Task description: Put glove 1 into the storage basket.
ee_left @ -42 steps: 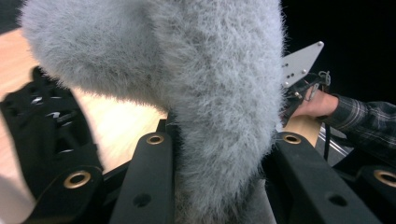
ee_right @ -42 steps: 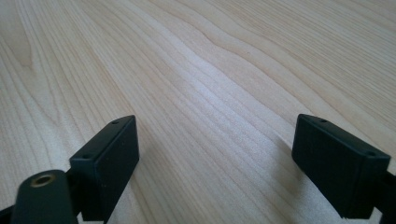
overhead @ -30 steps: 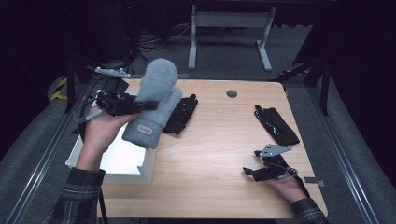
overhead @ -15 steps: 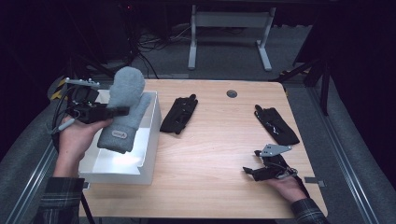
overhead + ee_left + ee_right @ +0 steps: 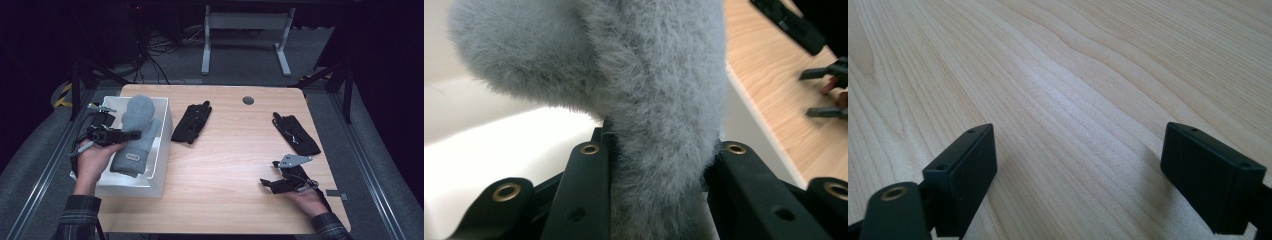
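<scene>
Left claw (image 5: 131, 135) is clamped on the grey mitten (image 5: 134, 134); in the left gripper view both jaws pinch the fleece mid-body. The mitten hangs over the white bin (image 5: 161, 145), cuff end low inside it, thumb end up toward the far wall.

Step as I read it: drop the mitten in the bin. To do it well, I'd lower until the cuff rests on the bin floor, then open wide. Fleece snags on jaw edges, so pull straight back, not sideways. Keep clear of the bin's wall.

Pose: my left hand (image 5: 92, 160) comes in from the near-left, claw roughly level, pointing right across the bin. Right claw (image 5: 266, 183) is parked low over bare table (image 5: 230, 150) near-right, jaws wide apart, holding nothing. Two black gloves (image 5: 192, 121) (image 5: 295, 133) lie on the table, untouched.
</scene>
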`<state>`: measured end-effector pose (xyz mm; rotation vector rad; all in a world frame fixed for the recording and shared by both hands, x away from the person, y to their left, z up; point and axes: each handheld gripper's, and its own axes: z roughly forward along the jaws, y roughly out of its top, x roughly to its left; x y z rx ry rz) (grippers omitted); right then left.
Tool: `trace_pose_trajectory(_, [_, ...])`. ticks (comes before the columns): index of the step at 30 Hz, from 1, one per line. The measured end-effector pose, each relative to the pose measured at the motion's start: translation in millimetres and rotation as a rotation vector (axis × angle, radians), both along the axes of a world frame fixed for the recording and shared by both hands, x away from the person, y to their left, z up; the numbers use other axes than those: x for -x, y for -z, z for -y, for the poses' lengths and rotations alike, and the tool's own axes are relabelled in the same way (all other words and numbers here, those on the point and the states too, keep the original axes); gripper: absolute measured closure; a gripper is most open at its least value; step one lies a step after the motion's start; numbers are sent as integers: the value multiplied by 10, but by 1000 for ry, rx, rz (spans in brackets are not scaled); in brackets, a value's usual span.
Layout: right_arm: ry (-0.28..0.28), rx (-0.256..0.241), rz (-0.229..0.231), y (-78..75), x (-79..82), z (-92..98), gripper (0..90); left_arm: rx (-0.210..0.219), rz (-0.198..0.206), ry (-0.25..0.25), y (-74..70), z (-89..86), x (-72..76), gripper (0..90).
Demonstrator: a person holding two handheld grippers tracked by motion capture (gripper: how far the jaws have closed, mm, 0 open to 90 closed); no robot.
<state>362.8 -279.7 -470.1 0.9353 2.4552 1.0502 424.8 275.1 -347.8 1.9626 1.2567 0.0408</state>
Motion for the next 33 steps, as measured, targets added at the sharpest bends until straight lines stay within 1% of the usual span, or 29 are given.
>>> trace_pose_trajectory(3, [0, 0, 0, 0, 0, 0, 153, 1, -25, -15, 153, 7, -42, 707])
trace_pose_trajectory(5, [0, 0, 0, 0, 0, 0, 153, 4, -41, -16, 247, 1, -76, 706])
trace_pose_trajectory(8, [0, 0, 0, 0, 0, 0, 153, -8, -73, -26, 395, -15, -132, 705])
trace_pose_trajectory(12, [0, 0, 0, 0, 0, 0, 153, -10, -109, -42, 551, -61, -192, 702])
trace_pose_trajectory(13, [0, 0, 0, 0, 0, 0, 153, -16, -113, -38, 579, -74, -208, 700])
trace_pose_trajectory(15, [0, 0, 0, 0, 0, 0, 153, -30, -129, -44, 647, -100, -242, 694])
trace_pose_trajectory(16, [0, 0, 0, 0, 0, 0, 153, -28, -141, -50, 691, -117, -262, 689])
trace_pose_trajectory(17, [0, 0, 0, 0, 0, 0, 153, -36, -149, -53, 720, -130, -273, 680])
trace_pose_trajectory(19, [0, 0, 0, 0, 0, 0, 153, -67, -151, -64, 766, -133, -289, 662])
trace_pose_trajectory(20, [0, 0, 0, 0, 0, 0, 153, -71, -155, -68, 773, -131, -295, 645])
trace_pose_trajectory(22, [0, 0, 0, 0, 0, 0, 153, -80, -149, -72, 776, -134, -300, 600])
trace_pose_trajectory(25, [0, 0, 0, 0, 0, 0, 153, -87, -129, -84, 767, -140, -295, 503])
trace_pose_trajectory(26, [0, 0, 0, 0, 0, 0, 153, -96, -120, -96, 753, -141, -290, 448])
trace_pose_trajectory(27, [0, 0, 0, 0, 0, 0, 153, -97, -89, -116, 733, -134, -280, 354])
trace_pose_trajectory(28, [0, 0, 0, 0, 0, 0, 153, -97, -89, -116, 733, -134, -280, 307])
trace_pose_trajectory(29, [0, 0, 0, 0, 0, 0, 153, -115, -71, -123, 714, -110, -274, 256])
trace_pose_trajectory(30, [0, 0, 0, 0, 0, 0, 153, -125, -61, -126, 699, -93, -268, 256])
trace_pose_trajectory(31, [0, 0, 0, 0, 0, 0, 153, -143, -53, -139, 670, -77, -265, 231])
trace_pose_trajectory(33, [0, 0, 0, 0, 0, 0, 153, -152, -29, -161, 583, -61, -261, 197])
